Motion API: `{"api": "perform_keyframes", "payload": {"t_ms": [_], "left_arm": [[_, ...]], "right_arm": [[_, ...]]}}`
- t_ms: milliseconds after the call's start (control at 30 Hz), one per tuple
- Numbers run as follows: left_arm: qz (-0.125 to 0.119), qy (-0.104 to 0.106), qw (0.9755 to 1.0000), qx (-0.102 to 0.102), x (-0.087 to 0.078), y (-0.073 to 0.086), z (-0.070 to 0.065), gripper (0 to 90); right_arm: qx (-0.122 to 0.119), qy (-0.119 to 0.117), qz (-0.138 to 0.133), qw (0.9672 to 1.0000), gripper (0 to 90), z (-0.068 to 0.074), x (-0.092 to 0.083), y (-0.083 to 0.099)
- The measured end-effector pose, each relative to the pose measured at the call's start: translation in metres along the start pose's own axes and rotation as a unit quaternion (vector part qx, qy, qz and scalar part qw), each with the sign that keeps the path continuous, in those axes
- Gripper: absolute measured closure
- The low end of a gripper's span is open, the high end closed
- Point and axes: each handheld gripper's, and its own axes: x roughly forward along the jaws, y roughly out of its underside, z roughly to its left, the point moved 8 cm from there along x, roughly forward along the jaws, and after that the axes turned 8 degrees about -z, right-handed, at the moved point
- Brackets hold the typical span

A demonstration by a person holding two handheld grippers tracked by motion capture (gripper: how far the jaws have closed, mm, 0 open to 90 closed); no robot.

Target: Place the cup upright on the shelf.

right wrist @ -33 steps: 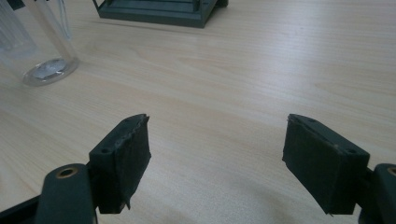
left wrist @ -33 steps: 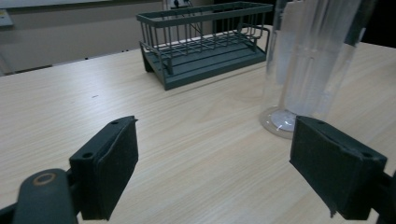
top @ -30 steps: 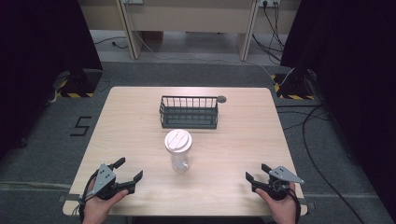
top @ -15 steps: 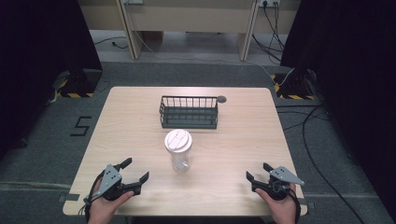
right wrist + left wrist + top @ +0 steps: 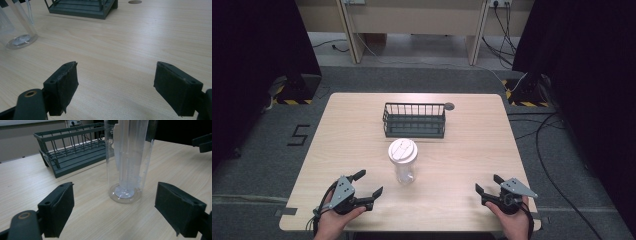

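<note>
Left tongs (image 5: 368, 183) have swung inward vs. a sec ago, jaws wide open, empty, now aimed at the clear plastic cup w/ white lid (image 5: 402, 160) just ahead, between the jaws' line. Approach underway, I judge. Right tongs (image 5: 486, 184) unmoved, open, empty.

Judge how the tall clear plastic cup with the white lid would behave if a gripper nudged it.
The tall clear plastic cup looks empty, so probably light. Tall on a narrow base, it may tip rather than slide. Its smooth wall could be slippery between the open left gripper pads.
</note>
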Motion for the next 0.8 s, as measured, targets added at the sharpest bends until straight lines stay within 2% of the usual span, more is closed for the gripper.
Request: {"api": "perform_keyframes", "payload": {"t_ms": [233,333,800], "left_arm": [[0.002,0.014,0.9999,0.003,0.01,-0.004,-0.006,15.2],[0.002,0.023,0.9997,0.005,0.02,-0.007,-0.011,15.2],[0.011,0.043,0.999,0.005,0.047,-0.01,-0.019,15.1]], "right_arm": [[0.0,-0.001,0.001,1.0,19.9,0.0,0.0,0.0],[0.0,-0.001,0.001,1.0,19.9,0.0,0.0,0.0],[0.0,-0.002,0.002,1.0,20.0,0.0,0.0,0.0]]}}
